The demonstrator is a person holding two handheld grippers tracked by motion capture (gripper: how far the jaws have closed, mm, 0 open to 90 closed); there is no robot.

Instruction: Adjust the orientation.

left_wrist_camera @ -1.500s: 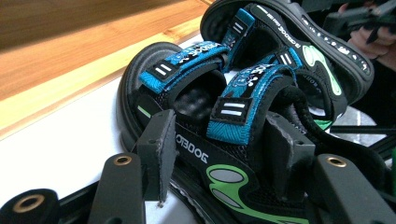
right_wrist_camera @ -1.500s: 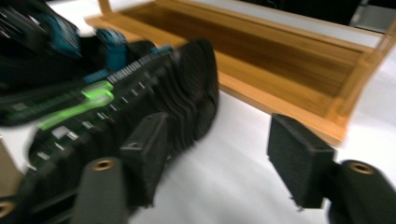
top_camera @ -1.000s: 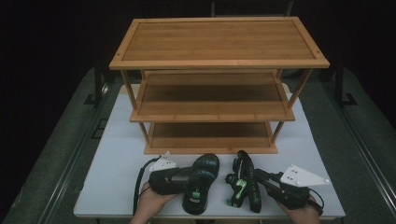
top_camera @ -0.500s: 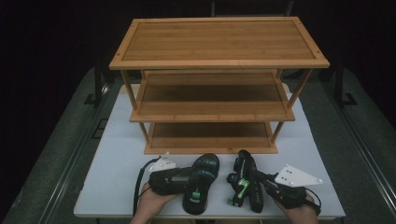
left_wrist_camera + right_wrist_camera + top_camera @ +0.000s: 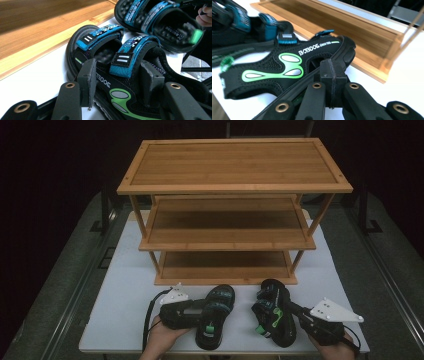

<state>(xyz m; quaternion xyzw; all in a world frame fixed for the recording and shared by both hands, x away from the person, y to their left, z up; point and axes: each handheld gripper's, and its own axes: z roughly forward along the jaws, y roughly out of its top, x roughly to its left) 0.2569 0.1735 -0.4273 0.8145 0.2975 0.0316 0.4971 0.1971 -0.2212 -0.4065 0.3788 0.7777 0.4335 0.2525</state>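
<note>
While both sandals lie near the table's front edge, the left gripper [image 5: 117, 82] spreads around the left sandal [image 5: 215, 315] and the right gripper [image 5: 332, 77] pinches the right sandal [image 5: 274, 317] (apparently the grasping step); next, lifting toward the wooden rack [image 5: 225, 270].

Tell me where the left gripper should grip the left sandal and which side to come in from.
Grip the left sandal by its side wall at mid-foot, coming in low from its outer side. It lies flat on the white table, and the left gripper has its jaws open around that wall and the rear blue strap, which looks a firm, narrow hold.
</note>
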